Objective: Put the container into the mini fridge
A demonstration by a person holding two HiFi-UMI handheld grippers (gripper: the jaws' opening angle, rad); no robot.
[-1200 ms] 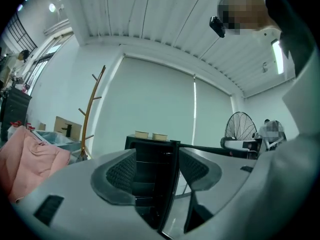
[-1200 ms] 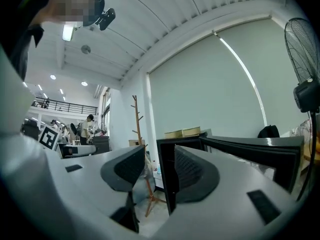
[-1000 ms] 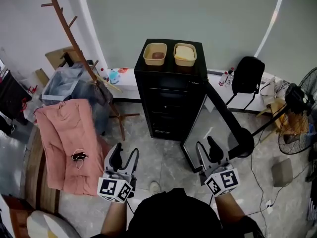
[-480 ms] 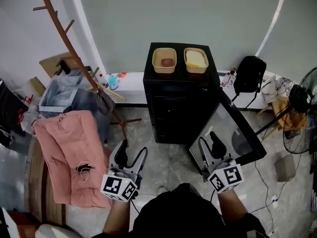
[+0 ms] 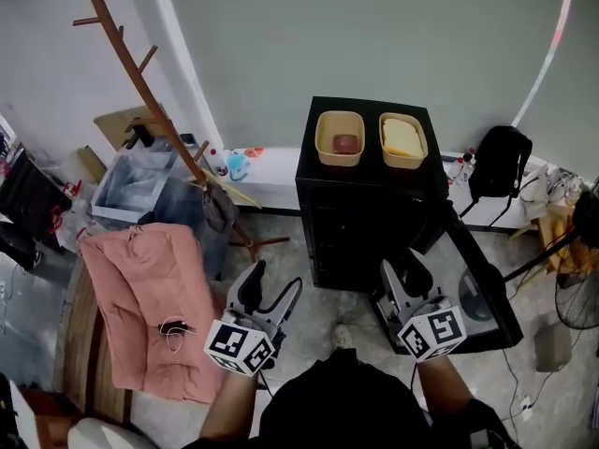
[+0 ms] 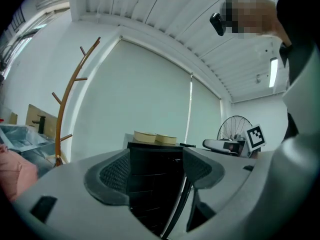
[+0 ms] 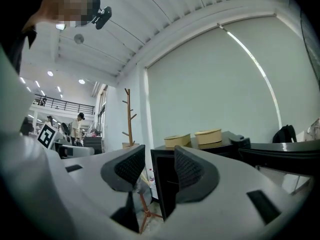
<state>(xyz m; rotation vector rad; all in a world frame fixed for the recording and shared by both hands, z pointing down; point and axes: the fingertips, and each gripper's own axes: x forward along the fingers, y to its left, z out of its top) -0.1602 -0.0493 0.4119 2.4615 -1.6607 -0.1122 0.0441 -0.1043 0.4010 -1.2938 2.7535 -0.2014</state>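
Two beige containers stand on top of the black mini fridge (image 5: 370, 218): the left container (image 5: 340, 138) holds something reddish, the right container (image 5: 403, 140) something yellow. The fridge door (image 5: 482, 283) hangs open to the right. My left gripper (image 5: 273, 281) is held level before the fridge's left front; its jaws have just been opening and stand wide open with nothing between them. My right gripper (image 5: 402, 271) is open and empty in front of the open fridge. The left gripper view frames the fridge (image 6: 150, 184) between the pads, with a container (image 6: 145, 136) above.
A wooden coat rack (image 5: 150, 73) leans at the left over a clear bin (image 5: 140, 181) and a pink cloth (image 5: 150, 297). A black backpack (image 5: 501, 162) sits right of the fridge, a fan (image 5: 580, 283) at the far right, cables on the floor.
Both grippers have moved forward toward the fridge, which now lies closer beneath them. The left gripper's jaws have spread wider. The containers have not moved on the fridge top.
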